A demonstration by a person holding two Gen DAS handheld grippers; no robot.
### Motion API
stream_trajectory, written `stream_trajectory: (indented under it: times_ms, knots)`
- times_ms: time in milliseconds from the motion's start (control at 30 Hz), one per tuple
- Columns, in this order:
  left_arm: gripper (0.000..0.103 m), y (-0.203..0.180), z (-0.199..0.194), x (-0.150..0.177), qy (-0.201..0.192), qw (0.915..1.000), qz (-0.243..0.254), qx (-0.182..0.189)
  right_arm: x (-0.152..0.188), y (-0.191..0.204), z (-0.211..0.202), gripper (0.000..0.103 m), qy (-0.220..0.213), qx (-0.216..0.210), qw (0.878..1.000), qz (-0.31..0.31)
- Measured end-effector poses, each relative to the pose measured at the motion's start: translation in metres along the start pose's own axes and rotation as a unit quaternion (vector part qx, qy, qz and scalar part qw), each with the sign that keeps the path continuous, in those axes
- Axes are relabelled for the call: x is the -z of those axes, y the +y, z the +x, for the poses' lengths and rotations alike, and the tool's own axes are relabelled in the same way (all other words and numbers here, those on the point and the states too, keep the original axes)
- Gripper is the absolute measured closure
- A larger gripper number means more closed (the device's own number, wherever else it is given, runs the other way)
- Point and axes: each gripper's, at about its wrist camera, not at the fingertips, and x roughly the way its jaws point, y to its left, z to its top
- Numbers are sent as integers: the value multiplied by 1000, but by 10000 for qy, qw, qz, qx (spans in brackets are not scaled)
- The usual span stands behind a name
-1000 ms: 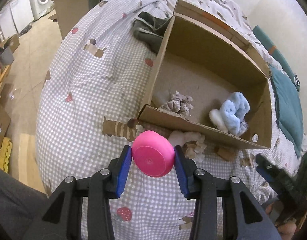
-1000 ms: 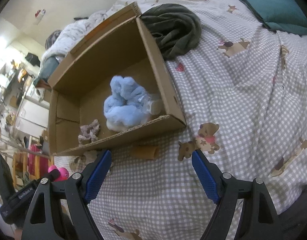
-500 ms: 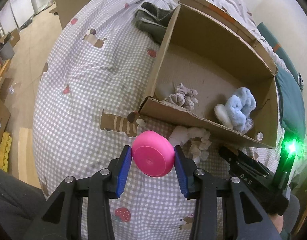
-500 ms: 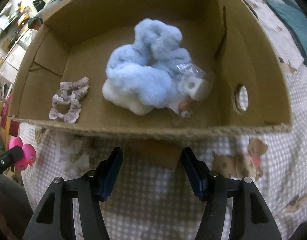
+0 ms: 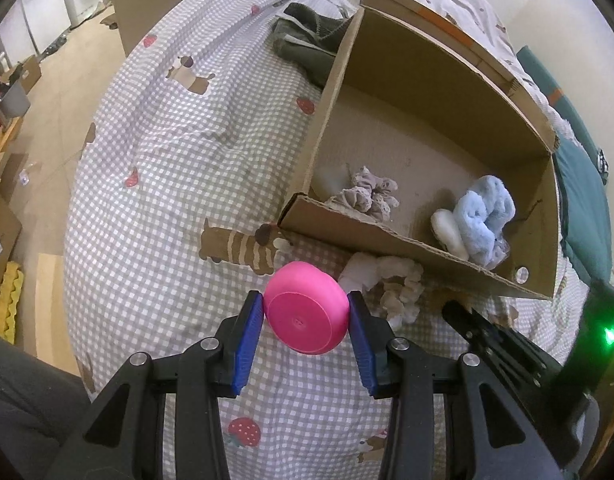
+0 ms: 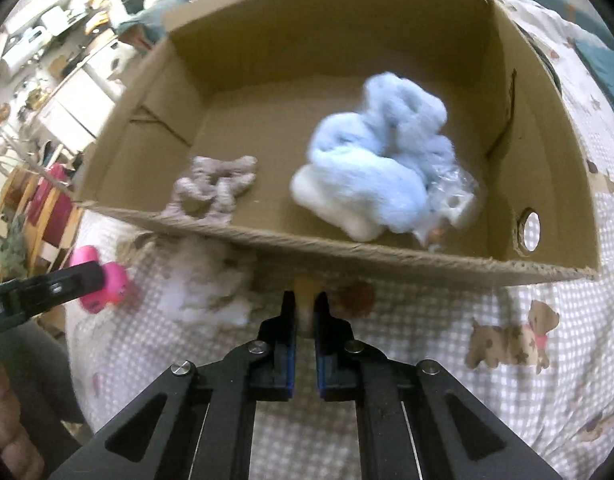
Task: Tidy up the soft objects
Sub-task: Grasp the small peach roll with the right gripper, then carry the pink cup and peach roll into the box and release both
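Left gripper: blue pads are clamping a pink rubber duck from both sides, its flat round underside facing the camera; in the right wrist view the duck's head and body are showing beside the black finger.
Right gripper: jaws are sitting nearly together, pinching a small tan soft piece just in front of the box's near wall; the piece is blurred, and what it is cannot be told.
Cardboard box: lying open on the bed, a round hole in its right-hand wall.
Blue plush: fluffy, pale blue with a white end, resting inside the box toward the right, a crinkled clear wrapper touching it.
Grey scrunchie: ruffled, beige-grey, lying inside the box at the left, near the front wall.
Cream scrunchie: frilly, off-white, sitting on the bedspread just outside the box, close to the duck.
Bedspread: grey-and-white check printed with dogs and strawberries.
Dark green cloth: bunched against the box's far outer corner.
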Motion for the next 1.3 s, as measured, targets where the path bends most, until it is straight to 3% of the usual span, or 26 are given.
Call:
stream_trajectory:
  times_ms: [167, 533, 733, 1067, 1300]
  knots:
    - [64, 1, 1, 1, -25, 10000, 35, -88, 8, 7, -19, 94, -135, -225, 9997, -18]
    - [64, 1, 1, 5, -140, 9990, 229, -347, 16, 4, -38, 94, -288, -274, 9992, -77]
    - [64, -5, -3, 7, -235, 9986, 344, -316, 19, 7, -45, 94, -414, -362, 9985, -51]
    - [64, -22, -9, 13, -569, 9938, 796, -536, 12, 7, -64, 94, -780, -546, 9954, 92]
    - [64, -32, -27, 15, -1218, 9847, 988, -759, 6, -3, -84, 94, -1166, -662, 9902, 399]
